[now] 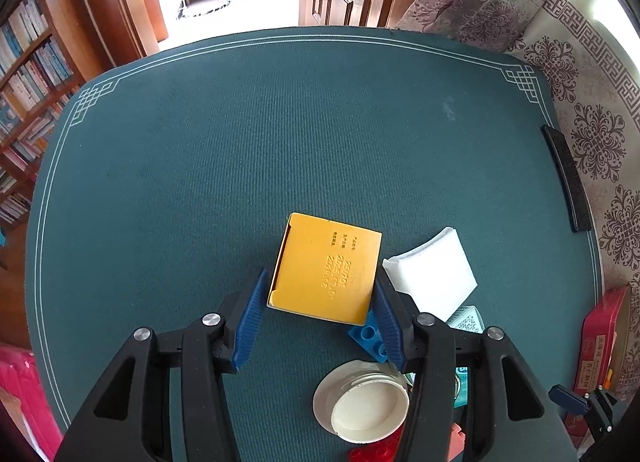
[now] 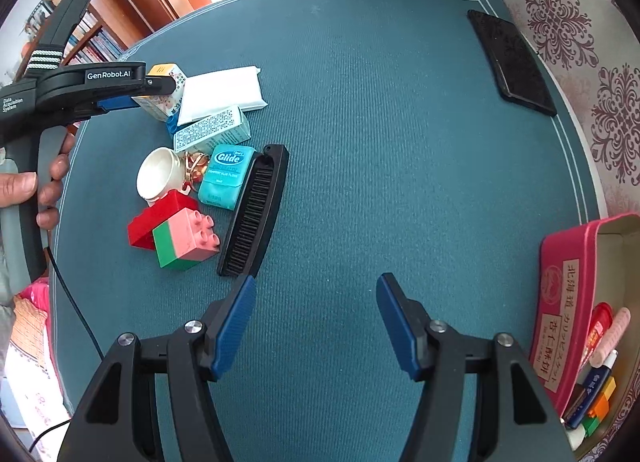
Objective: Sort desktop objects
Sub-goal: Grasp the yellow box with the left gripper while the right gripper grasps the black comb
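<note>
Left tongs [image 1: 320, 318] spread, straddling the yellow box [image 1: 324, 270] in the pile at bench [image 1: 200, 162] left; pads not visibly pressing it. Right tongs [image 2: 316, 326] spread, empty, over bare mat.

Risk: the right pad sits over the blue brick [image 1: 366, 336] beside the white pack [image 1: 432, 274]; closing could snag either, or tip the box.

Only the right view shows the comb [image 2: 256, 214], floss [image 2: 226, 176] and red bin [image 2: 560, 302].

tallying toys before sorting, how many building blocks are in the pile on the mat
3 visible: a red block and a pink-and-green block touching beside the black comb, plus a blue block tucked under the yellow box. Others may be hidden.
</note>
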